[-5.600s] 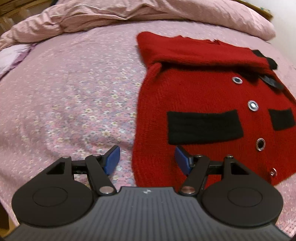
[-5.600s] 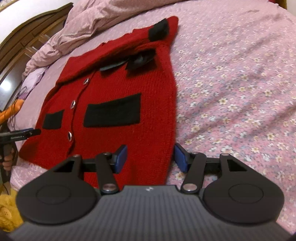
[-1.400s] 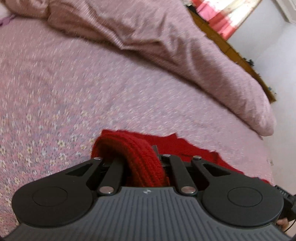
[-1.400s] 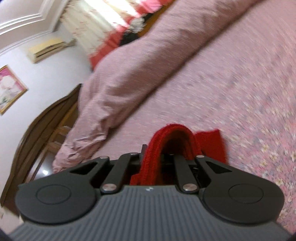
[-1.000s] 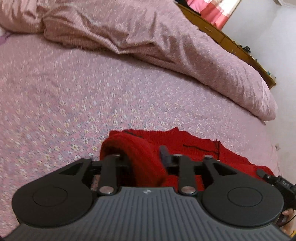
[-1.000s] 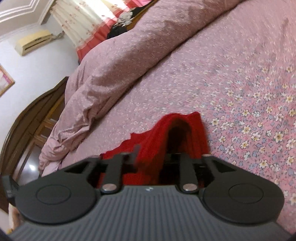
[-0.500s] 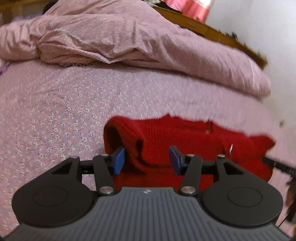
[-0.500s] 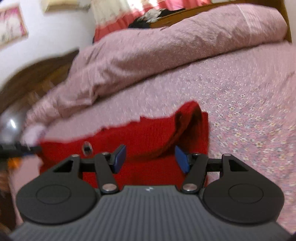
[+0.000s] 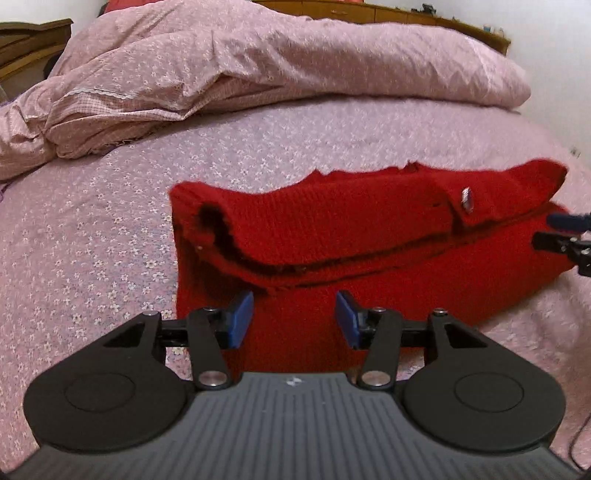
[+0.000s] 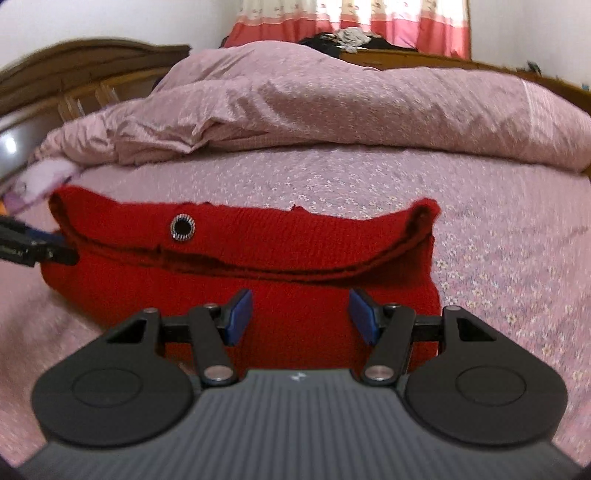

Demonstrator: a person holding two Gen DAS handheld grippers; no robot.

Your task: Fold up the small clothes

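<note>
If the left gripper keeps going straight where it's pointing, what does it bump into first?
Most likely the red cardigan. The left gripper is open and aimed down at its near folded layer, with nothing between the blue pads. The exact touch point is hard to judge, but the knit lies directly ahead on the bed.

My left view is sharp under soft, even indoor light. The right view smears toward its left edge, where the wooden headboard [image 10: 85, 62] blurs beside a small glare spot. Both bend hard at the rims (fisheye). Daylight glows through the curtain [image 10: 354, 18] far beyond my tongs.
</note>
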